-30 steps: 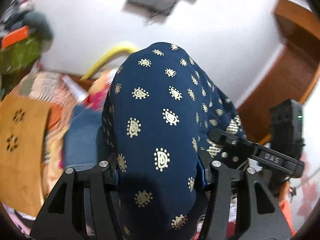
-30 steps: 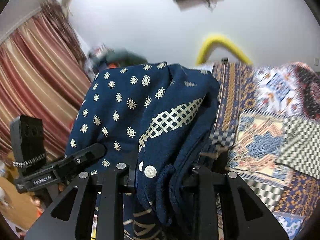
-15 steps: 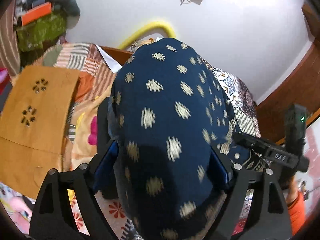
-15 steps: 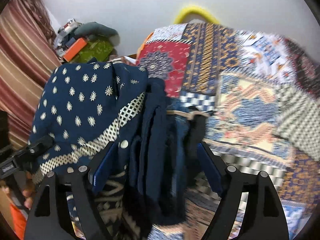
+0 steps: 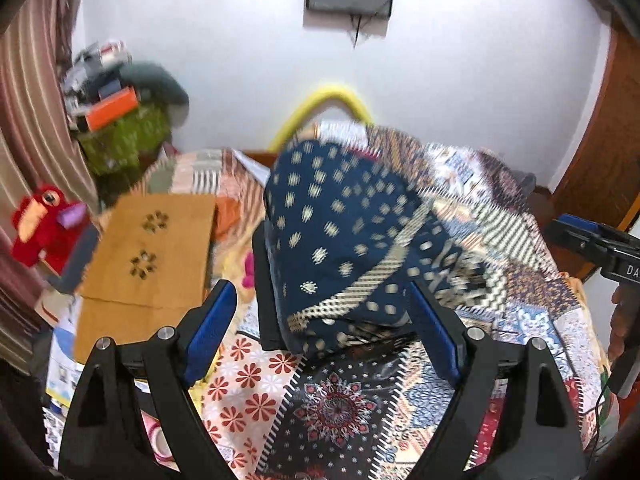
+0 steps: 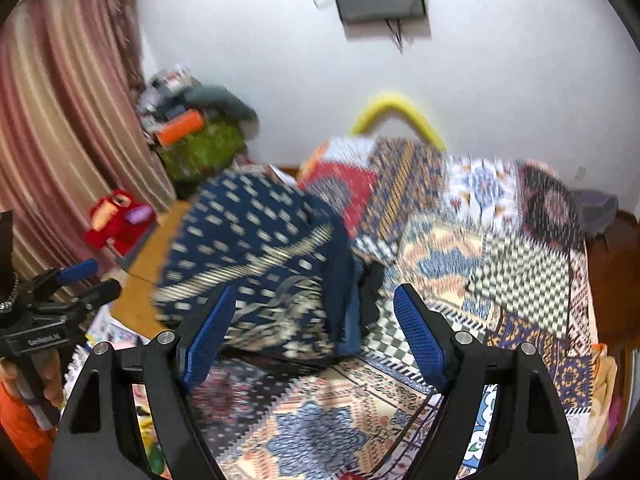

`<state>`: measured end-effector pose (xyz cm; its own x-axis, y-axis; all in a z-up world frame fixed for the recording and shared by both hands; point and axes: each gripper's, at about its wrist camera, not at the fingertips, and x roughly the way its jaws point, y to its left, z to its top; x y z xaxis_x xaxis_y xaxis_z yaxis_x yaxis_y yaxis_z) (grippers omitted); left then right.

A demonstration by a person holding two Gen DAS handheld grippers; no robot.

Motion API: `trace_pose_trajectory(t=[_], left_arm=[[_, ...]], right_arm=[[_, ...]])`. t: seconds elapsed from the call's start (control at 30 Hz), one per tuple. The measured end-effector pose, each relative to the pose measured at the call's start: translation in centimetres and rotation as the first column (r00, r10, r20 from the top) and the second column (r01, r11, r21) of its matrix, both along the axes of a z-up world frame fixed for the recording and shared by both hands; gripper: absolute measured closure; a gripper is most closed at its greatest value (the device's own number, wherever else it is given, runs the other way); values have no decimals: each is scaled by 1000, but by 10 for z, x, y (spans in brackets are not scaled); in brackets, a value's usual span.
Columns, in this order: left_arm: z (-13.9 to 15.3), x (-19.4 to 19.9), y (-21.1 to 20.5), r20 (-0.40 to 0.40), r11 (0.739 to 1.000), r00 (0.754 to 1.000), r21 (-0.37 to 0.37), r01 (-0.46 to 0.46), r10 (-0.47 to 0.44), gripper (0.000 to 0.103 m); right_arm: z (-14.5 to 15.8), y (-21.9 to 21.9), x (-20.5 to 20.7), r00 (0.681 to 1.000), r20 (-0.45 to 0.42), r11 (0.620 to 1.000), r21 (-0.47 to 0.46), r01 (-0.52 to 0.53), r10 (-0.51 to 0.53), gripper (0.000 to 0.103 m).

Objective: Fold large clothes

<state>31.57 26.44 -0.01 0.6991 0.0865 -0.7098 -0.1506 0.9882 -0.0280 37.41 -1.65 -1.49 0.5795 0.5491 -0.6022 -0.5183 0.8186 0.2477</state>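
Released since the earlier frame, one navy printed garment (image 5: 344,240) lies bundled on the patchwork bedspread (image 5: 500,248); both the left gripper (image 5: 320,336) and right gripper (image 6: 312,328) gape empty. One red plush bird (image 5: 44,220) sits leftward.

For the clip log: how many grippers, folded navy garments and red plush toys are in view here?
Black two-finger grippers with blue pads: 2, left, right
Folded navy gold-print garment: 1
Red plush toy: 1
Total: 4
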Motion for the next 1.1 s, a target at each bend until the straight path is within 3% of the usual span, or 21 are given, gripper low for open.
trace_pose_trajectory(t=[0.17,0.4,0.5,0.77,0.9,0.93,1.0,1.1], left_arm=[[60,-63,-26,166,999,986,38,9,-16,17],[108,-148,-72,377,986,925,166,-18,-46,15],[114,-185,-90,456,982,888,187,-36,-54,15],[110,-262,-120,608,988,793,140,-72,-28,13],[104,-284,-131,663,979,748,137,-151,22,8],[102,-286,-133,671,975,741,144,-167,28,8],[98,-292,-139,682,969,731,164,-185,24,3],[94,-298,-144,682,965,731,181,-188,15,0]], right_arm=[[43,-14,-56,992,127,995,96,-30,18,24],[70,-34,-133,949,315,984,168,-65,9,24],[71,-46,-166,926,378,975,208,-76,-8,24],[65,-61,-220,870,489,973,222,-57,-60,23],[61,-62,-237,839,535,979,204,-16,-98,14],[61,-62,-239,835,542,980,198,-9,-102,13],[58,-60,-241,828,549,983,185,11,-112,1],[54,-58,-246,810,570,984,168,53,-141,0]])
